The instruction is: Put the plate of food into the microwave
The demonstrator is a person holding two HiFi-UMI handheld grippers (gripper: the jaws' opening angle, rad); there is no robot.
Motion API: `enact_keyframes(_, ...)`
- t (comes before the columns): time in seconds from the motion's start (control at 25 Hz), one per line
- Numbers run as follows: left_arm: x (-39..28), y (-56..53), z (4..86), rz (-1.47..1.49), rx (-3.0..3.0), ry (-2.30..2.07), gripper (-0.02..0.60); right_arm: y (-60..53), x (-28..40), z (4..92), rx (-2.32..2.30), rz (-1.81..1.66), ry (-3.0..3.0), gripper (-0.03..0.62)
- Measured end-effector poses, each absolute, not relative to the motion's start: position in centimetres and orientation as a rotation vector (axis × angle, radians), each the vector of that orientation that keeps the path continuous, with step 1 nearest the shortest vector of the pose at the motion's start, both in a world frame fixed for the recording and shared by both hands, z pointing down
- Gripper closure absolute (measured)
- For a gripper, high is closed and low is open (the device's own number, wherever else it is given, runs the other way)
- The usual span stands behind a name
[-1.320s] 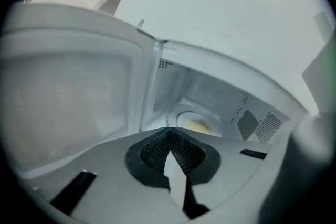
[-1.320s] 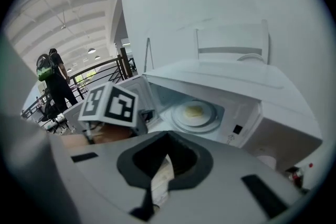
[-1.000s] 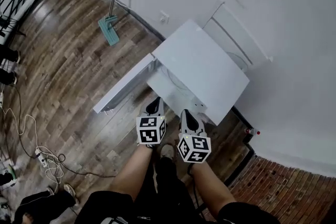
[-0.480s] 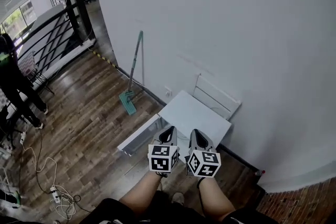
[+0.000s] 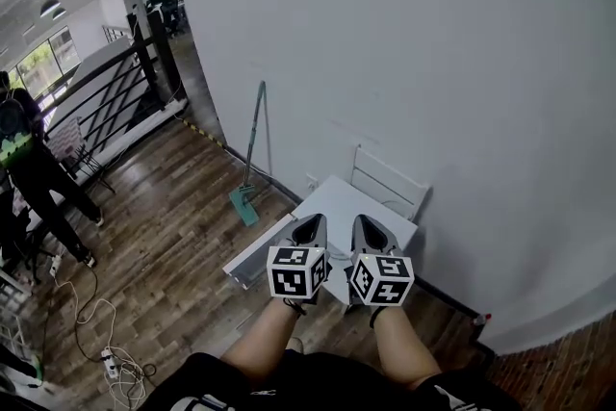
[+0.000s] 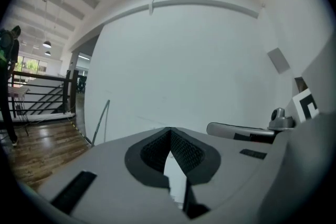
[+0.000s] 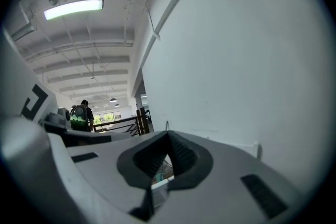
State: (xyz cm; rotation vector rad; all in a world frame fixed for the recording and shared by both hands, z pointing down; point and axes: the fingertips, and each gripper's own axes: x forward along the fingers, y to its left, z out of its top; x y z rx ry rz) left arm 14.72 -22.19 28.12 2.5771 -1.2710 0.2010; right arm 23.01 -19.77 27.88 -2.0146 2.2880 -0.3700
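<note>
A white microwave [image 5: 358, 207] stands low against the white wall, seen from above, with its door [image 5: 252, 262] swung open to the left. No plate of food shows in any view. My left gripper [image 5: 310, 228] and right gripper [image 5: 369, 231] are held side by side above the microwave's front, both pointing at the wall. The left gripper [image 6: 169, 130] has its jaws together with nothing between them. The right gripper [image 7: 168, 134] is also shut and holds nothing. The microwave's inside is hidden behind the grippers.
A mop [image 5: 250, 164] leans on the wall left of the microwave. A white frame [image 5: 390, 180] stands behind it. A person [image 5: 29, 164] stands by a black railing [image 5: 115, 101] at far left. Cables [image 5: 106, 363] lie on the wooden floor.
The head view has tilted up, so the microwave now sits smaller and lower and more wall and room show. Both grippers have stayed side by side and shut.
</note>
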Motion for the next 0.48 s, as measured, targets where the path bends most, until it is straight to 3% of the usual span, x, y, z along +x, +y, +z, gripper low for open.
enact_keyframes(0.48, 16.5, -20.0, 25.7, 0.123, 2.591, -1.227, 0.583, -18.4, 23.6, 26.6, -1.967, -0.315, 2.32, 0.586)
